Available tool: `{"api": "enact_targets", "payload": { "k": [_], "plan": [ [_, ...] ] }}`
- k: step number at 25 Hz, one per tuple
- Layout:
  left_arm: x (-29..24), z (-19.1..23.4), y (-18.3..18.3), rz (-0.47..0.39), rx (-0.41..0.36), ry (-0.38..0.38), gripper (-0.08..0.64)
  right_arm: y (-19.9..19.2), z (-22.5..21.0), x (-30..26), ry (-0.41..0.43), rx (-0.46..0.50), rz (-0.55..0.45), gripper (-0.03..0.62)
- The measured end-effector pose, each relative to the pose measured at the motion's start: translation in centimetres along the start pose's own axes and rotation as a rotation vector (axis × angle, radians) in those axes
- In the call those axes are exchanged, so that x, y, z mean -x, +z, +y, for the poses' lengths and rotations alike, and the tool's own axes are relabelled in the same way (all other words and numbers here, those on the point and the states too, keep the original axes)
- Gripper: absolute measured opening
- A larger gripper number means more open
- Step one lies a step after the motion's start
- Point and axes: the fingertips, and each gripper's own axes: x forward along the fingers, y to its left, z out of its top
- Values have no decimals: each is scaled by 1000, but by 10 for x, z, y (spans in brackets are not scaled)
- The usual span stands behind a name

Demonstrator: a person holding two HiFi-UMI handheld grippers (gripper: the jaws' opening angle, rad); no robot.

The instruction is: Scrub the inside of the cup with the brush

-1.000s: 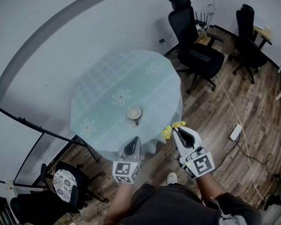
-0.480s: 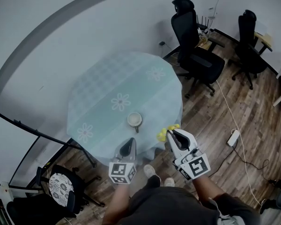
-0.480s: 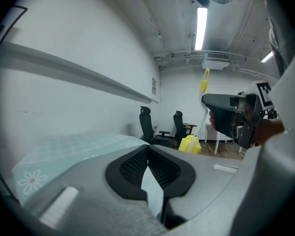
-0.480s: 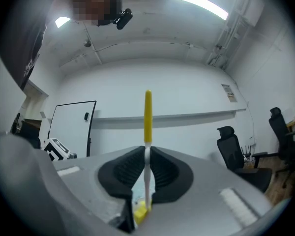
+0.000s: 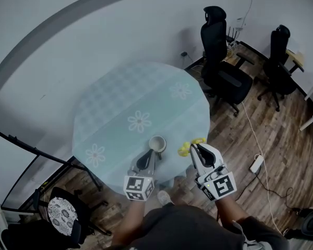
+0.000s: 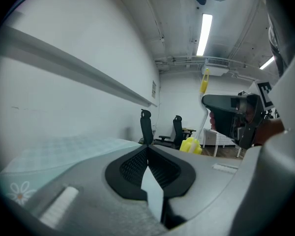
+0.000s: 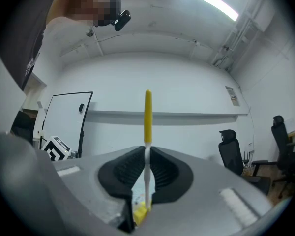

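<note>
Head view: cup [image 5: 157, 144] beside closed left gripper [image 5: 147, 159], brush [image 5: 184, 149] in right gripper [image 5: 197, 149]

The room is bright and evenly lit by white ceiling strip lights [image 6: 203, 27], which flare to pure white in both gripper views, and the floor [image 5: 96, 178] is darker beneath the table's [image 5: 120, 103] near edge. The head view bows straight lines towards its edges. Both gripper views are round with black corners, and the close bodies of the left gripper [image 6: 148, 149] and right gripper [image 7: 147, 150] look soft.

Head view steeply down on table [image 5: 120, 103], gripper views low, roughly level, sharing chairs [image 5: 213, 40]
</note>
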Motion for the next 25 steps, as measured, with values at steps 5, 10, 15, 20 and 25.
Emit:
{"api": "enact_targets", "payload": {
  "k": [5,10,15,20,25],
  "plan": [
    [-12,25,-3,5,8,-42,6,-3,10,-42,3,21,3,35],
    [-19,40,-7,15,10,-72,5,-4,21,-70,9,34,5,35],
    [-23,50,-8,19,11,-89,5,-6,32,-92,27,38,8,35],
    [-39,52,-14,33,25,-70,6,-16,26,-106,70,32,22,35],
    [-57,61,-19,43,43,-1,6,-31,8,-126,127,7,42,35]
  ]
}}
